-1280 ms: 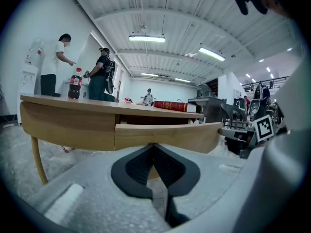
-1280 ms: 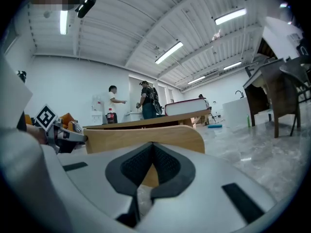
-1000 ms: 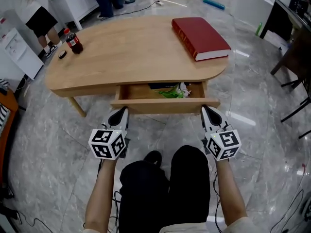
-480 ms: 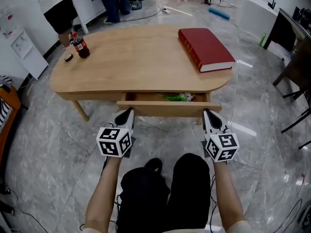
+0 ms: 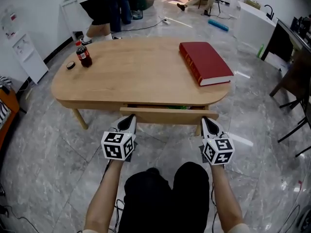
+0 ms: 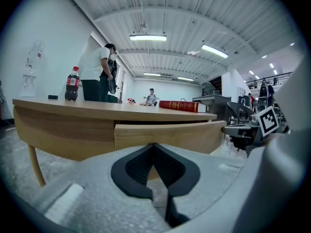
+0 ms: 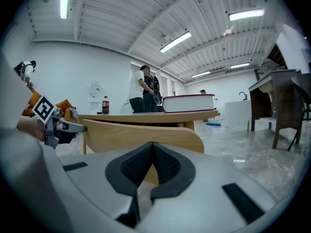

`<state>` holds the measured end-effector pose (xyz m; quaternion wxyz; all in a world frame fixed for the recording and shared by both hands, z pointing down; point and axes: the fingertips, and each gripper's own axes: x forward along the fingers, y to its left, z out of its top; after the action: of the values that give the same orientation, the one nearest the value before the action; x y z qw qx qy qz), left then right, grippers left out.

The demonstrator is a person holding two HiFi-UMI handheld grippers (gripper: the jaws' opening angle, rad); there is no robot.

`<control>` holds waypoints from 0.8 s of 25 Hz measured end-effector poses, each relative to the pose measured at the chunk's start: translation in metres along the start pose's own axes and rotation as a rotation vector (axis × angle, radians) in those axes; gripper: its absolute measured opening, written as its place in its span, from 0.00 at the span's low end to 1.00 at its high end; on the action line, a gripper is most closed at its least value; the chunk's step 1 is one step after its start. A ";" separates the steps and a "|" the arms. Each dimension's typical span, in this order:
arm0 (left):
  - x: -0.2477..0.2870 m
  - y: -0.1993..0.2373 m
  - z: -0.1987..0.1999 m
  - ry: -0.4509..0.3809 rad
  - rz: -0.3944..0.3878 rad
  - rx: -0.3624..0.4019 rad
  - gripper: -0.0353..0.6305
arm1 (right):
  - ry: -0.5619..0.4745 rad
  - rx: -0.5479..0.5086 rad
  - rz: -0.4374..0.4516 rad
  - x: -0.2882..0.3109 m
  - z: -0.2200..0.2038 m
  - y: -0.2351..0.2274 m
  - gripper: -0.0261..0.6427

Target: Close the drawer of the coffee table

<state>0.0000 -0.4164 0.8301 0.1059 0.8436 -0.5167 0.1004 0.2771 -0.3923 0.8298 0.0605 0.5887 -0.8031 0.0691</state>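
Drawer [image 5: 167, 115] slid inward, right claw [image 5: 204, 121] at front

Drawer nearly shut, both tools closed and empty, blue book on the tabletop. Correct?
Not quite: the book is red, not blue, as the head view shows. The rest holds: the drawer is nearly shut, and the left tool and right tool are both closed and empty.

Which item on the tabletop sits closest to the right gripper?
The red book, on the right side; the cola bottle and dark cap stand far left.
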 end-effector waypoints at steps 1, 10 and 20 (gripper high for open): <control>0.002 0.001 0.001 -0.006 0.005 -0.005 0.07 | 0.002 0.000 -0.001 0.002 0.001 -0.001 0.06; 0.015 0.007 0.006 -0.033 -0.002 -0.031 0.07 | 0.006 0.000 -0.007 0.016 0.005 -0.006 0.06; 0.026 0.013 0.011 -0.037 0.002 -0.034 0.07 | 0.000 -0.007 -0.005 0.028 0.006 -0.009 0.06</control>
<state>0.0008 -0.4478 0.8282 0.1105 0.8430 -0.5209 0.0764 0.2776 -0.4223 0.8287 0.0626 0.5904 -0.8019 0.0663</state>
